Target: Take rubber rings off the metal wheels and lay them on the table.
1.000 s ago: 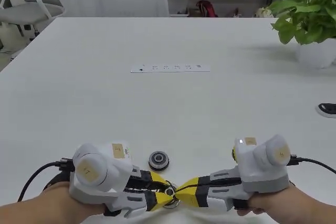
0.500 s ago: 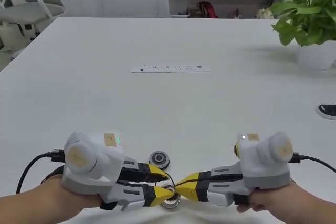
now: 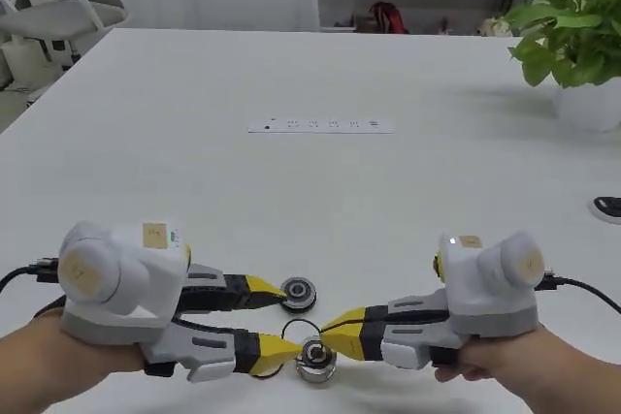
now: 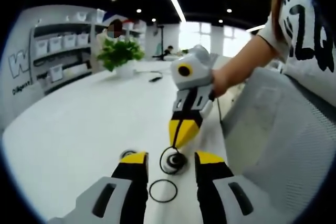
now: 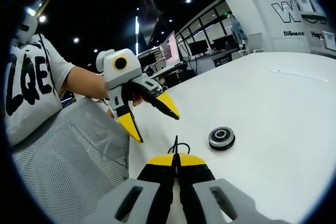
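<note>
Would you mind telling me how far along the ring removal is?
Done: one thin black rubber ring lies loose on the white table. In hand: the right claw is shut on a second black ring at the near metal wheel. Left: the far metal wheel still wears its ring; the left claw is open.

we are seeing open table (image 3: 408, 220) ahead; a wheel (image 3: 298, 291) is blocking beside the left gripper (image 3: 287, 319), a socket strip (image 3: 320, 126) farther off.
</note>
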A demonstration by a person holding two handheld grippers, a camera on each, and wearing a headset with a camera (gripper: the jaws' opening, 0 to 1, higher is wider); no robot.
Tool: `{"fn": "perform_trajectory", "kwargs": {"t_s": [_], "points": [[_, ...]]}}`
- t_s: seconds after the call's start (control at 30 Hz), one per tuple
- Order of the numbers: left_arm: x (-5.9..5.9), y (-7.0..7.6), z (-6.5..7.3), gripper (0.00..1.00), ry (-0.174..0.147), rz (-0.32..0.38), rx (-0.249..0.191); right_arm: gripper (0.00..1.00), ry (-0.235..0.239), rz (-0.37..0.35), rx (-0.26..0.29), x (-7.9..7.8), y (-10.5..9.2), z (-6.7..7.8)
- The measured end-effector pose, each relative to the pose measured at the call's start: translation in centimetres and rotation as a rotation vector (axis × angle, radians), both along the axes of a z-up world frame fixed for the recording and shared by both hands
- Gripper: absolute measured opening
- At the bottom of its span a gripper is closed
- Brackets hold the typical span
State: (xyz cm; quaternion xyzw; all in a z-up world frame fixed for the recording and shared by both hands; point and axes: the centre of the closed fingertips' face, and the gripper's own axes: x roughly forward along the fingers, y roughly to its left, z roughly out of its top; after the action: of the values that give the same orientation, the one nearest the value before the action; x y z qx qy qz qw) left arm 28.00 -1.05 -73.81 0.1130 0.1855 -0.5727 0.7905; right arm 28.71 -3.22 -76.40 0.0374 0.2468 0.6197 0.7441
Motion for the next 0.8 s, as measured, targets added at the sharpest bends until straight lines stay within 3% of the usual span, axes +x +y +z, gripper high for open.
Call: {"fn": "perform_trajectory", "kwargs": {"t_s": [0.23, 0.37, 0.8], "points": [[0.0, 2.0, 0.0, 0.49, -0.007, 0.024, 0.014, 0.00, -0.002, 0.022, 0.003, 0.1, 0.7, 0.4], [0.0, 3.1, 0.0, 0.51, -0.002, 0.049, 0.015, 0.00, 0.001, 0.041, 0.000, 0.0, 1.4, 0.4], [-0.4, 4.7, 0.0, 0.63, 0.005, 0.090, 0.005, 0.00, 0.006, 0.095, -0.028, -0.3, 3.2, -0.2]]}}
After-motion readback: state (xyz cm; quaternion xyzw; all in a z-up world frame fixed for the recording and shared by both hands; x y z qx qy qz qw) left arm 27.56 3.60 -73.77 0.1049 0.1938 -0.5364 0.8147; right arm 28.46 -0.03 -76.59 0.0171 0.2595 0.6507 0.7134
